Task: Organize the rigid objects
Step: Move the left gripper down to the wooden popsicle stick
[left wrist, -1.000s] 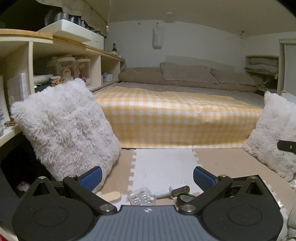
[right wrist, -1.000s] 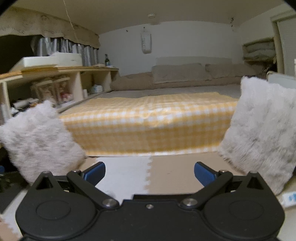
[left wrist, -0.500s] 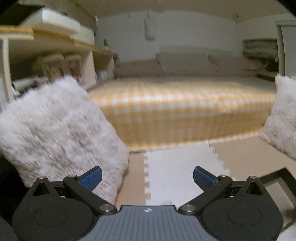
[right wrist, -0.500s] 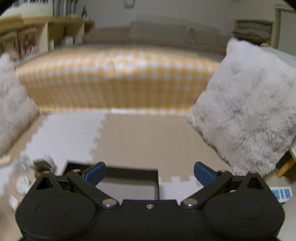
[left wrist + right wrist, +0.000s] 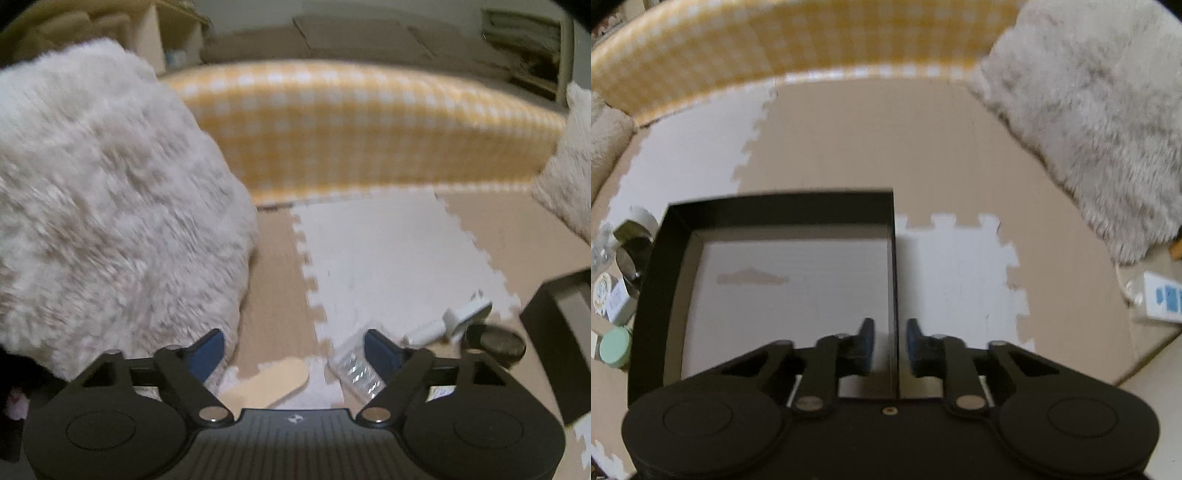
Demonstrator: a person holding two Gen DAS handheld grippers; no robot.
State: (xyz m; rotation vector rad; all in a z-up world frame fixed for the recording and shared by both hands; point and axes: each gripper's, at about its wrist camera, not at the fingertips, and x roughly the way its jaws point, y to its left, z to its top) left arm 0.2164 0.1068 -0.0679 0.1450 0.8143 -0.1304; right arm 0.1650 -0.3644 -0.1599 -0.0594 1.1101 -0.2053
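Note:
A black open box (image 5: 779, 212) with a pale floor lies on the foam mat; its corner shows in the left wrist view (image 5: 561, 332). My right gripper (image 5: 889, 349) straddles the box's right wall, fingers narrowed but a small gap shows on each side. My left gripper (image 5: 293, 350) is open above a flat wooden stick (image 5: 273, 382) and a clear plastic case (image 5: 356, 367). A white tool (image 5: 454, 319) and a dark round tin (image 5: 495, 343) lie to the right. Left of the box sit a metal tin (image 5: 631, 254), a small white box (image 5: 617, 304) and a green lid (image 5: 615, 347).
A fluffy white cushion (image 5: 103, 206) stands at the left and another (image 5: 1089, 122) at the right. A yellow checked mattress (image 5: 362, 125) runs across the back. A white power strip (image 5: 1161, 297) lies at the far right.
Both grippers tilted down toward the floor. The right gripper moved onto the box's right wall and its fingers closed in from wide open. The left gripper's fingers narrowed somewhat.

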